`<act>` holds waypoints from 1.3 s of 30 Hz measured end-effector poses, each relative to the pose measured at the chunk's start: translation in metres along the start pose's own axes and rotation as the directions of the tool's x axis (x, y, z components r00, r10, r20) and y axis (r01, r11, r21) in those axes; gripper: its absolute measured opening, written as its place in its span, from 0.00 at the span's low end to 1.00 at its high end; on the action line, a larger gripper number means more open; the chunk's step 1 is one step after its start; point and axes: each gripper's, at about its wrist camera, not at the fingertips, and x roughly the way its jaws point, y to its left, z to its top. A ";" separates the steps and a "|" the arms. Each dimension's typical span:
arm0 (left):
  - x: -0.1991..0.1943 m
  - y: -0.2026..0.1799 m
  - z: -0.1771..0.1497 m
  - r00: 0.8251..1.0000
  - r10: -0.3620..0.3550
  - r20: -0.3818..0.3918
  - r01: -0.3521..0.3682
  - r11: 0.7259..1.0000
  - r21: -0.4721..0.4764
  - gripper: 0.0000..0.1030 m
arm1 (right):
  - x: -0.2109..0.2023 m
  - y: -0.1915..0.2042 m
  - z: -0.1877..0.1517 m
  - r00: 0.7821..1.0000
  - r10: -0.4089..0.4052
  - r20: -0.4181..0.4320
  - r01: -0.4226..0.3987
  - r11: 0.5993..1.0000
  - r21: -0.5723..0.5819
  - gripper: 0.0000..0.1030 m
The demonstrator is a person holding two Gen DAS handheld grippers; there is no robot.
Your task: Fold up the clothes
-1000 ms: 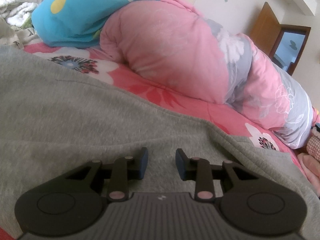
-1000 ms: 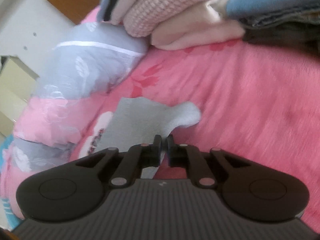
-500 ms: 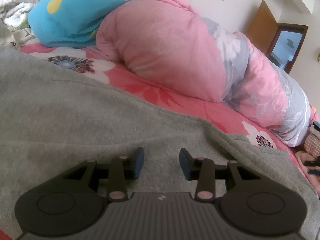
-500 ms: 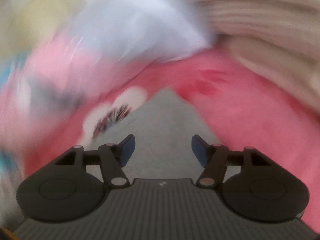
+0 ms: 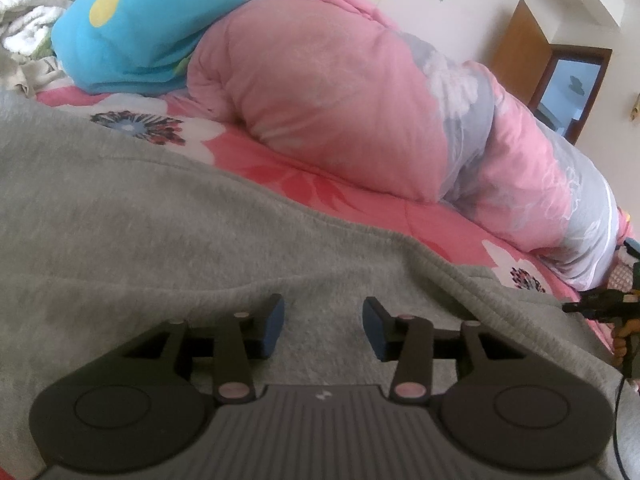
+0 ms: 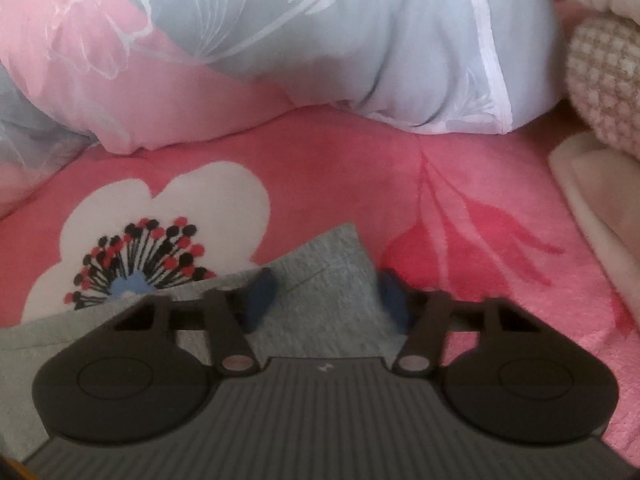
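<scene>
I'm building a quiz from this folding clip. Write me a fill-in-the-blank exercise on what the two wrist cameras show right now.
1. The garment spread under the left gripper is ____ in colour.
2. The right gripper has its jaws ____, with a pointed corner of the garment between them.
3. The white flower printed on the bedspread lies to the ____ of that corner in the right wrist view.
4. The cushion with a yellow dot is ____.

Missing words: grey; open; left; blue

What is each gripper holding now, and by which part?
Nothing. The left gripper and the right gripper are both open above the grey knit garment; its corner lies unclamped.
</scene>
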 end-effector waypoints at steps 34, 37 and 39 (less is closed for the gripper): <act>0.000 0.003 0.003 1.000 -0.017 -0.006 0.017 1.000 -0.024 0.46 | -0.084 0.034 -0.076 0.977 0.197 -0.078 -0.204 0.973 -0.104 0.31; 0.000 0.003 0.003 1.000 -0.017 -0.006 0.017 1.000 -0.025 0.46 | -0.100 -0.047 -0.084 0.998 -0.058 -0.016 0.059 0.996 0.070 0.14; 0.000 0.002 0.003 1.000 -0.017 -0.007 0.017 1.000 -0.023 0.47 | -0.114 -0.089 -0.090 0.962 -0.269 -0.045 0.272 0.946 0.176 0.21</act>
